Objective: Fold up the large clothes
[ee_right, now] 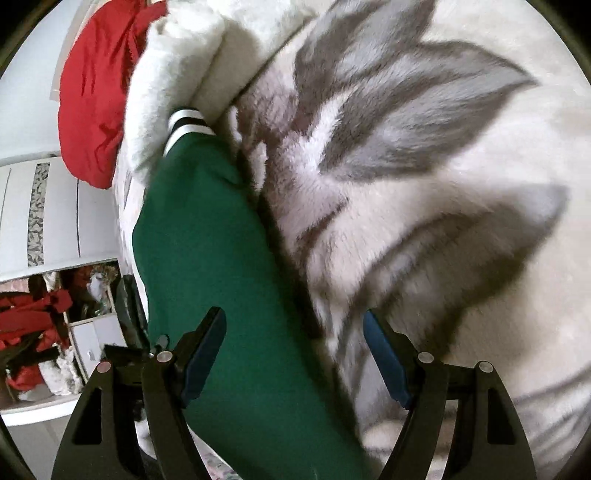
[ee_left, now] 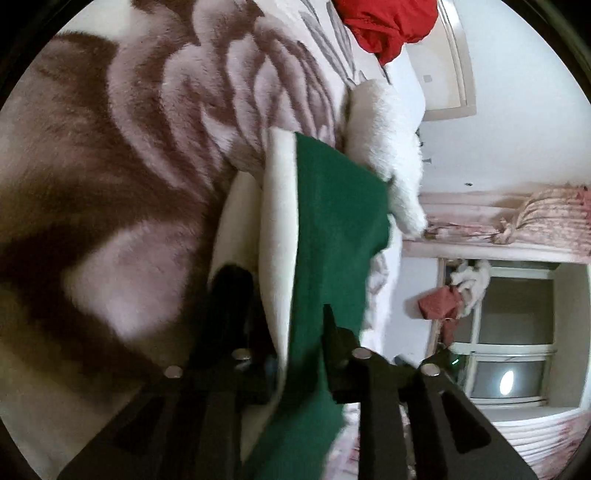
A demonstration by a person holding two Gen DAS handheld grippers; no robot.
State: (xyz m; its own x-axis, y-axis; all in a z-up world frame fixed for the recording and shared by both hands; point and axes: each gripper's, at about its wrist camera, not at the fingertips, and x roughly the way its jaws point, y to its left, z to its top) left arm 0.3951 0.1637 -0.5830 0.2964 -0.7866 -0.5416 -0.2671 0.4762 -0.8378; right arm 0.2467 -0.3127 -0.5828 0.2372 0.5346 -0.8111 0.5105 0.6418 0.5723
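A dark green garment [ee_left: 332, 221] with a white lining [ee_left: 277, 206] runs up from between the fingers of my left gripper [ee_left: 282, 299], which is shut on it. The cloth is lifted off the fluffy patterned blanket [ee_left: 110, 147]. In the right wrist view the same green garment [ee_right: 199, 240] lies as a long sleeve ending in a black and white striped cuff [ee_right: 188, 122]. My right gripper [ee_right: 293, 317] hovers over the sleeve's near end with its blue pads [ee_right: 384, 354] wide apart, open and pressing on nothing.
A red garment [ee_left: 384, 26] [ee_right: 92, 92] lies at the far end of the bed, beside a white fluffy cover [ee_left: 384, 147] [ee_right: 177, 48]. The blanket [ee_right: 424, 184] spreads to the right of the sleeve. Off the bed are a window [ee_left: 517, 332] and shelves with red clothes [ee_right: 33, 325].
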